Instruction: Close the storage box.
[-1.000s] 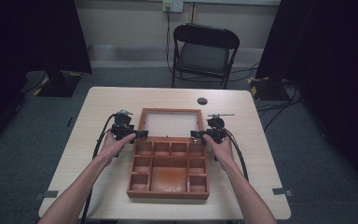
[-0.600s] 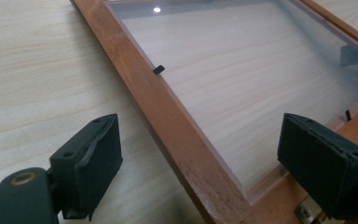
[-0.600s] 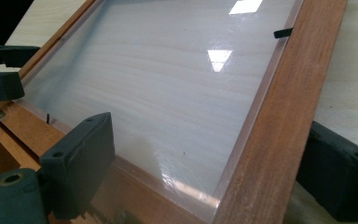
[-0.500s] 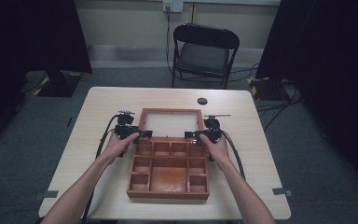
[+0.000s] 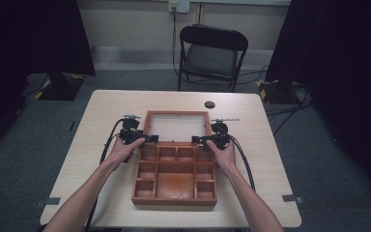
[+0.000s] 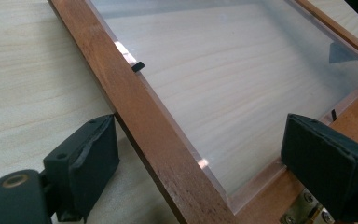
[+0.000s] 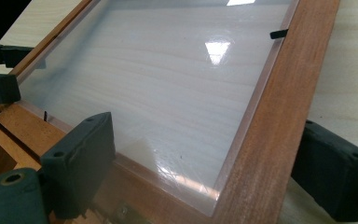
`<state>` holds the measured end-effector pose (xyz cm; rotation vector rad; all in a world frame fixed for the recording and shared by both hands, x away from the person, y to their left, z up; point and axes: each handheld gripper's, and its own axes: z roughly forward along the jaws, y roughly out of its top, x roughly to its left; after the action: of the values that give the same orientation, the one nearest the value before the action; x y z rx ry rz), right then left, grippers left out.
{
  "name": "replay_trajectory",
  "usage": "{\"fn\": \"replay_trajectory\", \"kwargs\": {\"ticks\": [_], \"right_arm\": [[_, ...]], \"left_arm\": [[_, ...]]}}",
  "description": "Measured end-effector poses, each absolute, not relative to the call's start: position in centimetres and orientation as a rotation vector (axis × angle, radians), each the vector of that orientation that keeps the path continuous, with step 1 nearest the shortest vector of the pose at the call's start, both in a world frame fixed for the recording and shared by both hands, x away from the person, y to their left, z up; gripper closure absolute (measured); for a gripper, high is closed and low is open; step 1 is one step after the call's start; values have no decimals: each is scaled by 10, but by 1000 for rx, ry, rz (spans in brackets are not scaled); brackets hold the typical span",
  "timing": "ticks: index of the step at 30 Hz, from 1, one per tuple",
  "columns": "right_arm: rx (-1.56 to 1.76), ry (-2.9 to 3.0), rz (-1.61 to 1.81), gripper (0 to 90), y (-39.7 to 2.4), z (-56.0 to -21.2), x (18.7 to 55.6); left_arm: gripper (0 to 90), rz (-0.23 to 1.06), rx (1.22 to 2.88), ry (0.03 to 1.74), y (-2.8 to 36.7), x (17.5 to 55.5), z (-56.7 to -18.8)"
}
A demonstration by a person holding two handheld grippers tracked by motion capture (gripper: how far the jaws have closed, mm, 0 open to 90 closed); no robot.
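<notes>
Jaws of the left gripper (image 5: 145, 138) have just been opening and straddle the left rail of the glazed lid (image 5: 176, 126), which lies flat behind the wooden box (image 5: 175, 175). Opposite, the right gripper (image 5: 200, 140) stands wide astride the right rail, both near the hinges.

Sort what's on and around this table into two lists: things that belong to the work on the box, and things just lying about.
Part of the job:
- wooden box, with compartments
- glass-paned lid, laid open flat on the table
- left gripper, fingers astride the lid's side rail
- right gripper, likewise on the opposite rail

Just lying about:
- small dark round thing on the table
- folding chair behind it
</notes>
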<state>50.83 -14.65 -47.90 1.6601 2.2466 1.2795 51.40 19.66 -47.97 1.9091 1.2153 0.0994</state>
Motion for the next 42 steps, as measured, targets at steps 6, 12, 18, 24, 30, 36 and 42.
{"fn": "replay_trajectory", "kwargs": {"ticks": [6, 12, 18, 24, 30, 36, 42], "right_arm": [[1615, 2223, 1266, 110, -145, -476, 506], [1584, 2219, 1253, 114, -144, -473, 504], [1553, 2216, 1254, 176, -147, -469, 504], [1555, 2191, 1254, 219, -148, -464, 502], [1548, 2178, 1268, 258, -151, -460, 500], [1553, 2167, 1325, 259, -154, -453, 499], [1547, 2151, 1356, 281, -156, -448, 496]], "left_arm": [[107, 103, 1899, 1215, 197, 514, -479], [120, 86, 1893, 1212, 192, 513, -478], [145, 109, 1907, 1196, 191, 512, -473], [160, 135, 1927, 1178, 191, 511, -469], [270, 154, 1900, 1175, 196, 510, -464], [288, 168, 1875, 1158, 199, 508, -458], [336, 145, 1840, 1140, 204, 508, -454]]}}
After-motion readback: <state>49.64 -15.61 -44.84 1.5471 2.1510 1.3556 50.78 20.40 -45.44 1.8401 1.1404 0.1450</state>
